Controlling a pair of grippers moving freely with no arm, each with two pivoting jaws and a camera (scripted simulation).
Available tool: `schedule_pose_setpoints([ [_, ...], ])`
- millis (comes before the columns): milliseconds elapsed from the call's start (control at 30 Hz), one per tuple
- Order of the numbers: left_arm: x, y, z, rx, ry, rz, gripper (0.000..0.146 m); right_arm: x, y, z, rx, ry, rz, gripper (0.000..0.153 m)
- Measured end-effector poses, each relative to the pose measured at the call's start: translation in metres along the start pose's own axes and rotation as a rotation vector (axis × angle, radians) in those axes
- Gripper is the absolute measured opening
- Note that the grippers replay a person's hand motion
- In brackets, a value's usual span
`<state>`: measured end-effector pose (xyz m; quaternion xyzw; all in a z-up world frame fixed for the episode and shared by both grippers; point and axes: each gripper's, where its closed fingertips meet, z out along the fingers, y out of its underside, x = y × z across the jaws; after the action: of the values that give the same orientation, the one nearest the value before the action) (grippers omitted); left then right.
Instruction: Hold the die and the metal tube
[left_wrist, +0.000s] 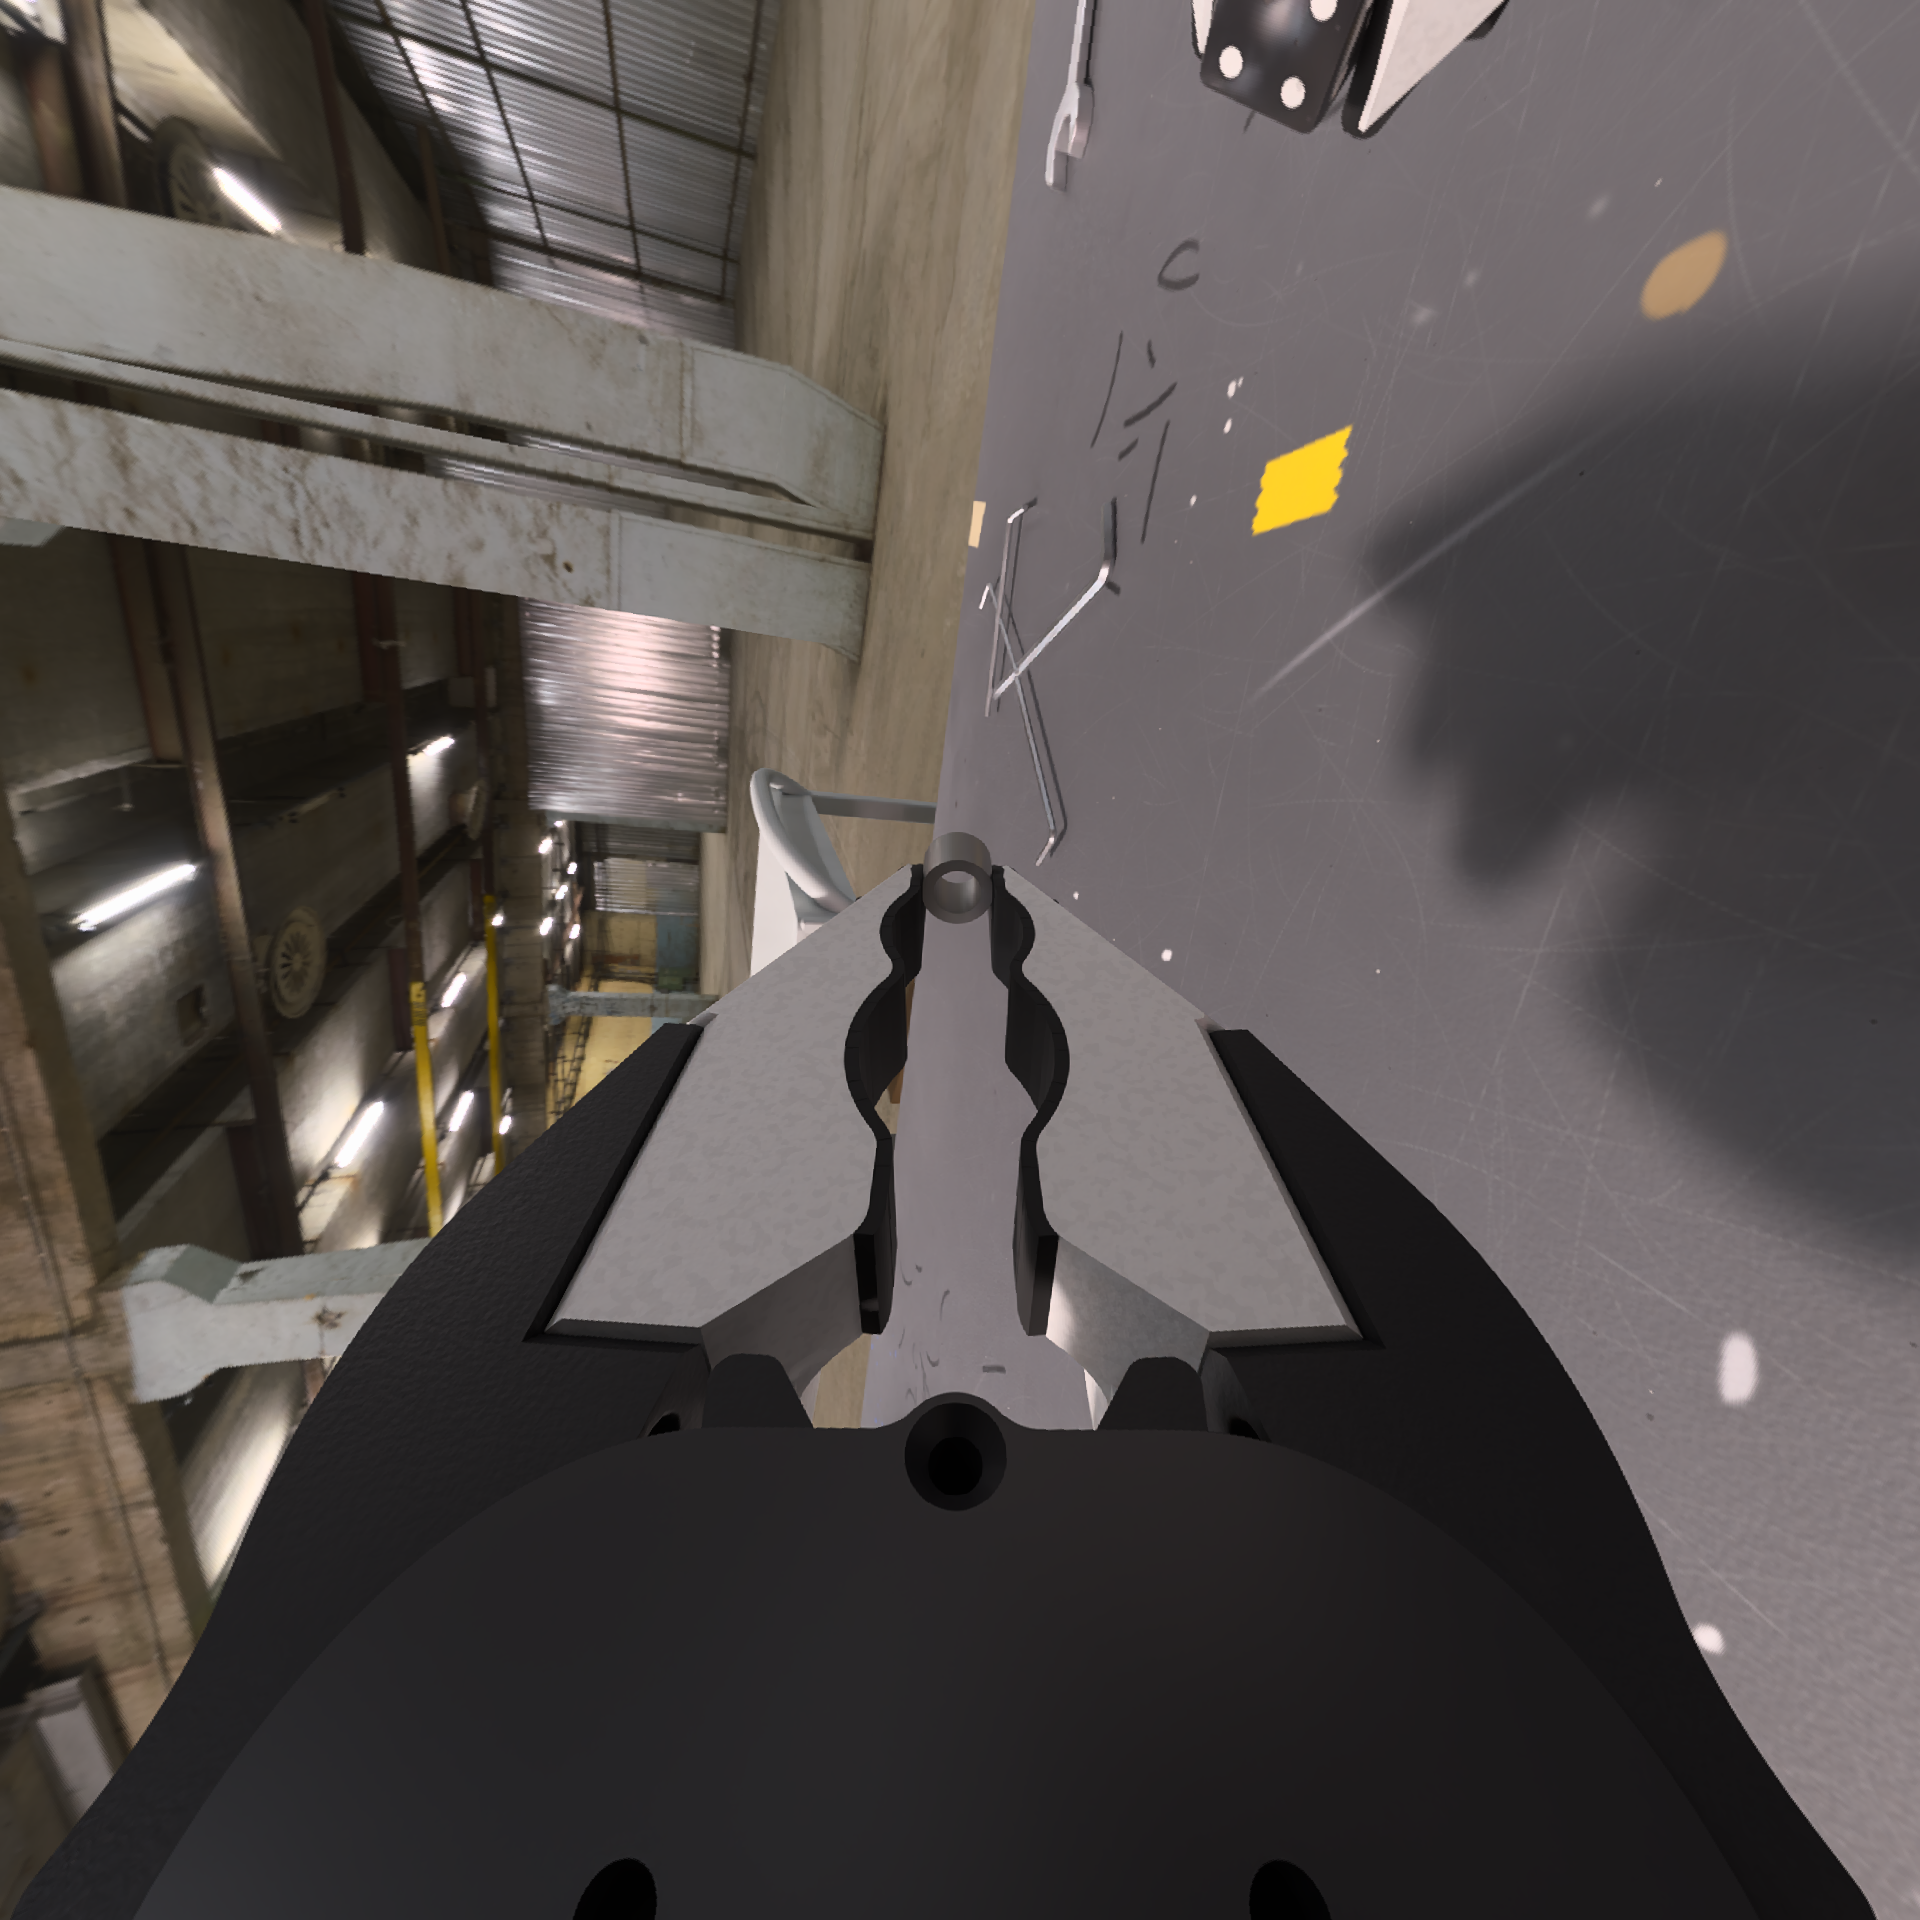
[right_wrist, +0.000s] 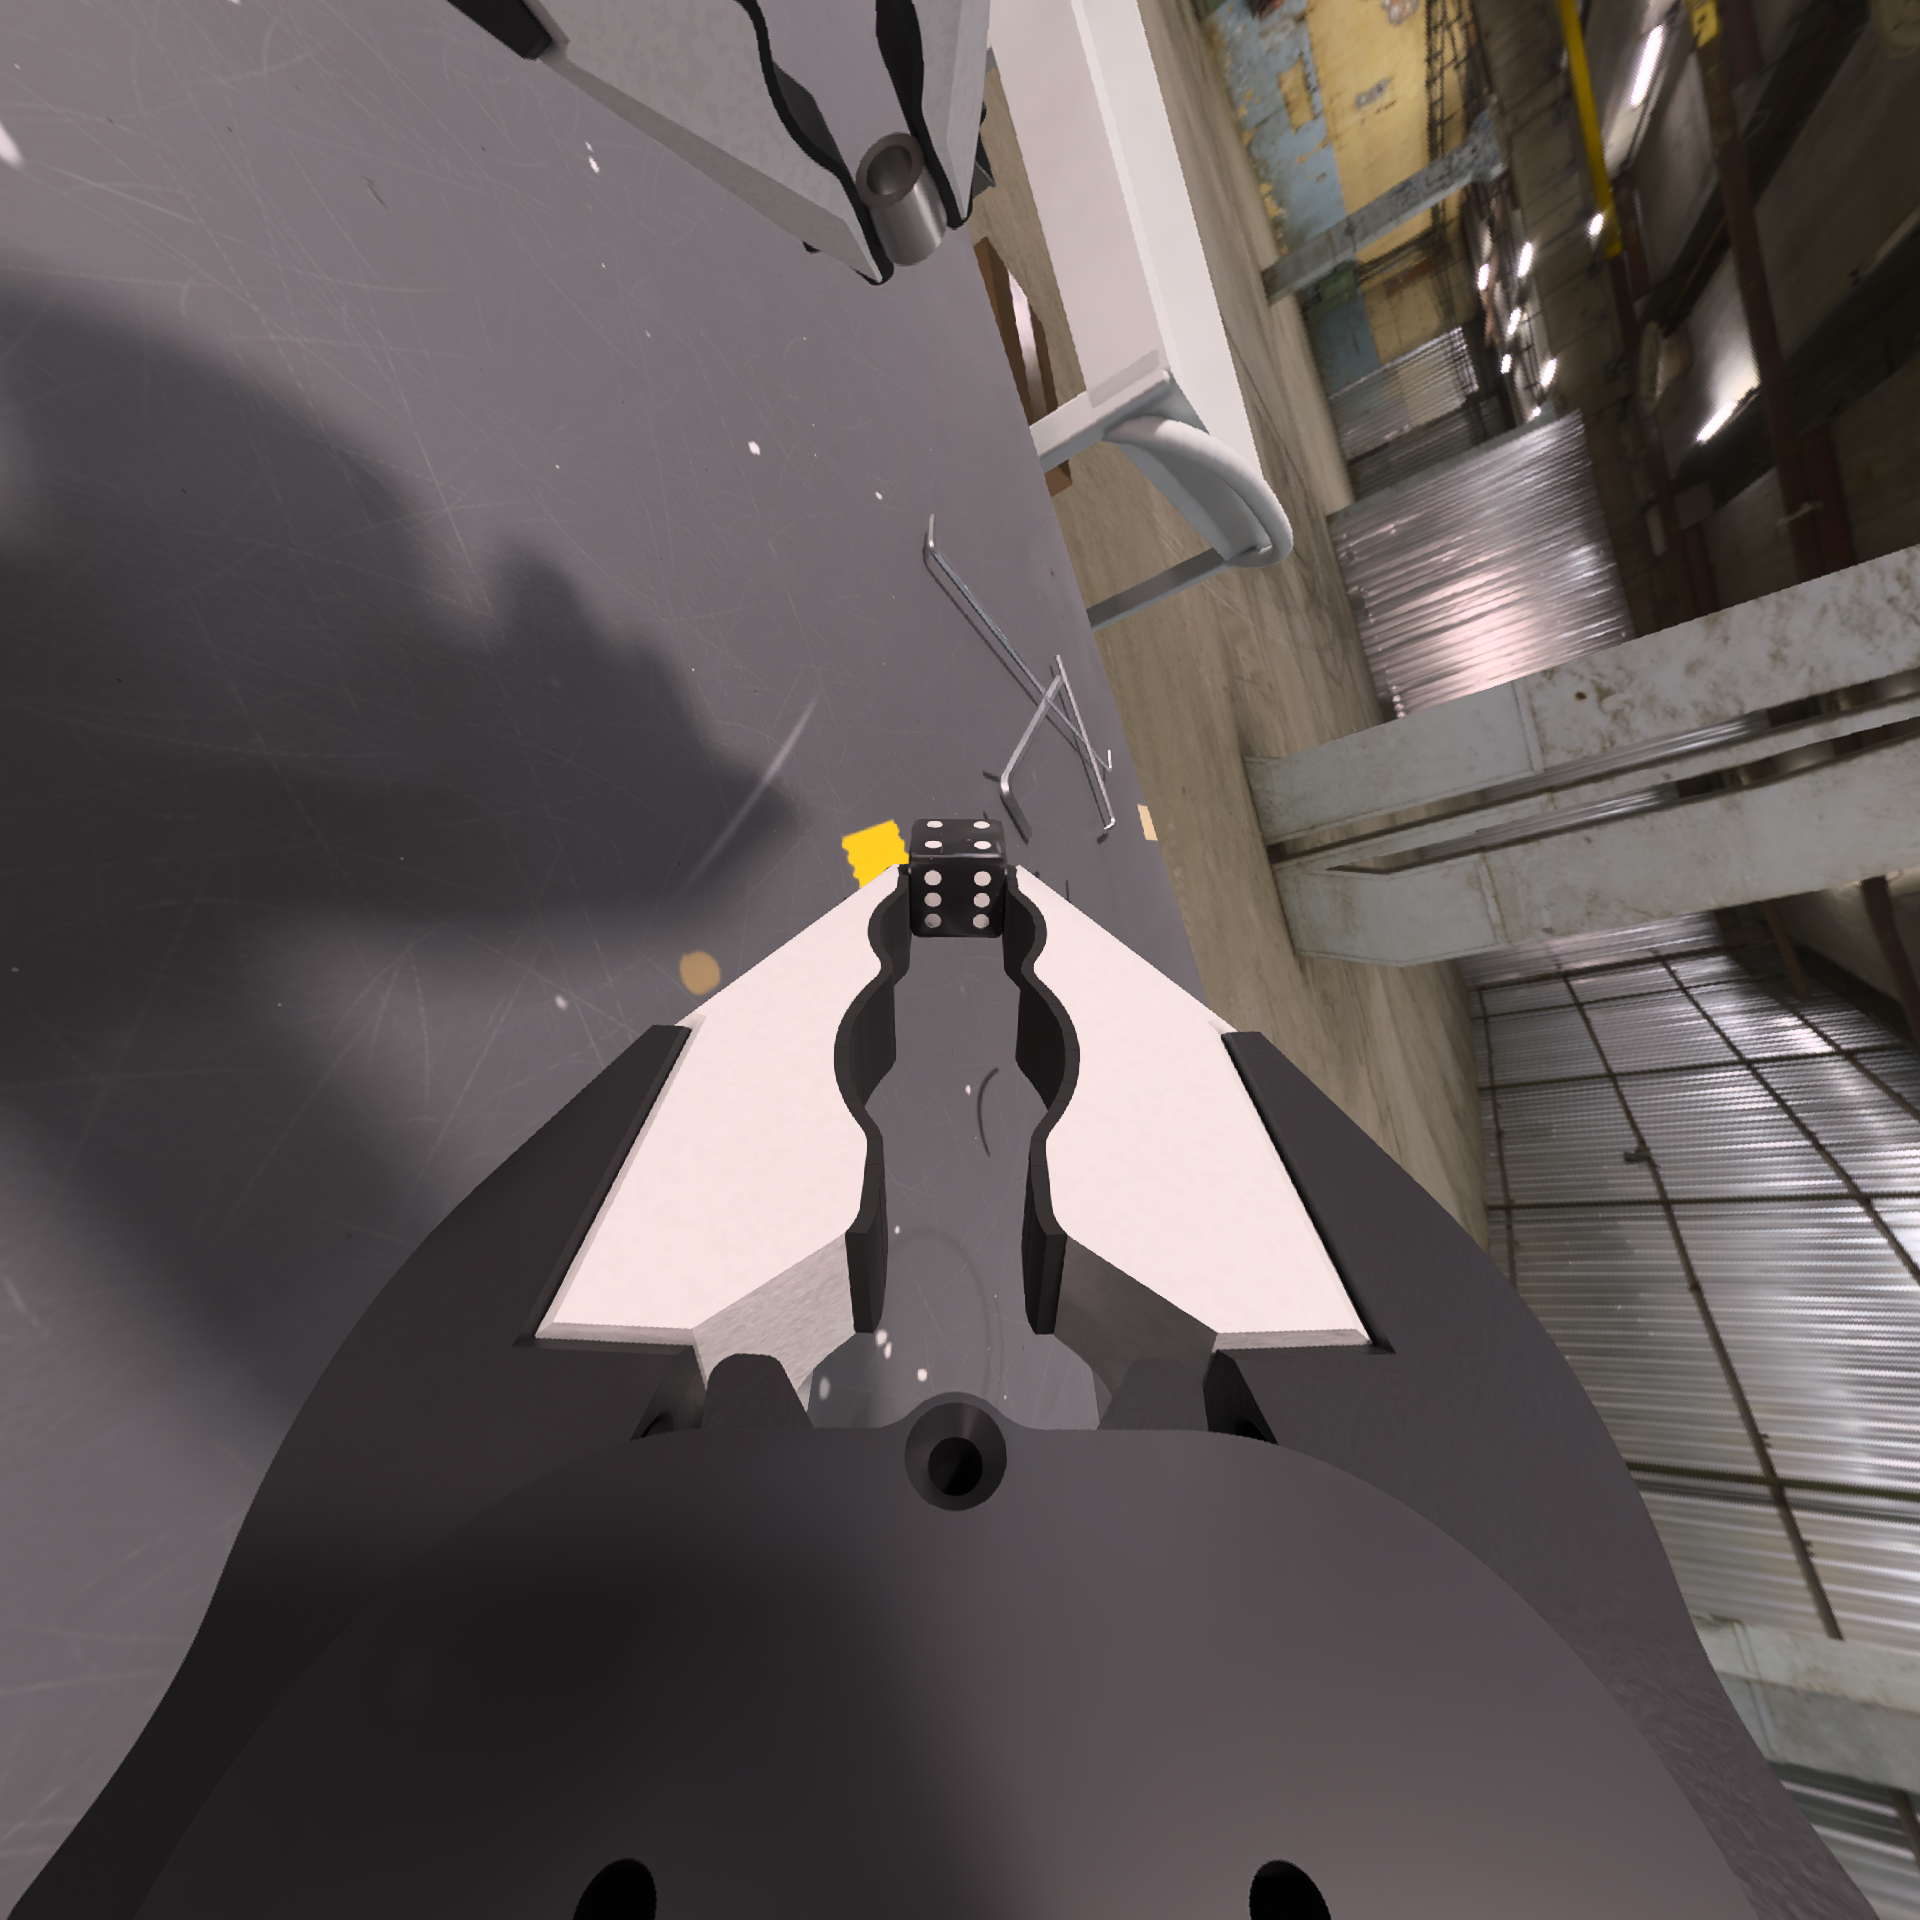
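Black die (right_wrist: 956, 883) pinched between right gripper (right_wrist: 956, 902) fingers (right_wrist: 1091, 997)

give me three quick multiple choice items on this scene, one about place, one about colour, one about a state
1. Where is the metal tube?
A. between the left gripper fingertips
B. lying on the grey table
C. beside the hex keys

2. What colour is the die?
A. white with black pips
B. black with white pips
C. red

3. What state is the right gripper in?
A. wide open
B. shut on nothing
C. shut on the die

Answers: 1 A, the tube sits pinched at the tips; 2 B, dark faces carry white pips; 3 C, both fingertips press the die's sides.
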<state>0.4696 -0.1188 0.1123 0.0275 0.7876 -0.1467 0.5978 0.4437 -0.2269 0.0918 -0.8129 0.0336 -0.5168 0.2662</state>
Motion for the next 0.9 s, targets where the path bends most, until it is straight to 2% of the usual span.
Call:
schedule_pose_setpoints([
  [233, 0.002, -0.002, -0.001, -0.009, 0.047, -0.021, 0.011, -0.001, 0.001, 0.001, 0.004, -0.003, 0.020, 0.016],
  [500, 0.003, -0.009, -0.015, 0.055, 0.132, -0.118, 0.011, -0.002, -0.002, -0.008, 0.166, -0.039, 0.008, 0.016],
  [667, 0.007, -0.008, -0.018, 0.049, 0.144, -0.140, 0.011, -0.006, -0.006, -0.012, 0.193, -0.042, -0.003, 0.016],
  [800, 0.015, -0.009, -0.022, 0.096, 0.203, -0.180, 0.011, -0.012, -0.009, -0.018, 0.249, -0.073, -0.006, 0.016],
  [900, 0.027, -0.010, -0.024, 0.169, 0.298, -0.211, 0.011, -0.018, -0.010, -0.022, 0.260, -0.108, -0.034, 0.016],
])
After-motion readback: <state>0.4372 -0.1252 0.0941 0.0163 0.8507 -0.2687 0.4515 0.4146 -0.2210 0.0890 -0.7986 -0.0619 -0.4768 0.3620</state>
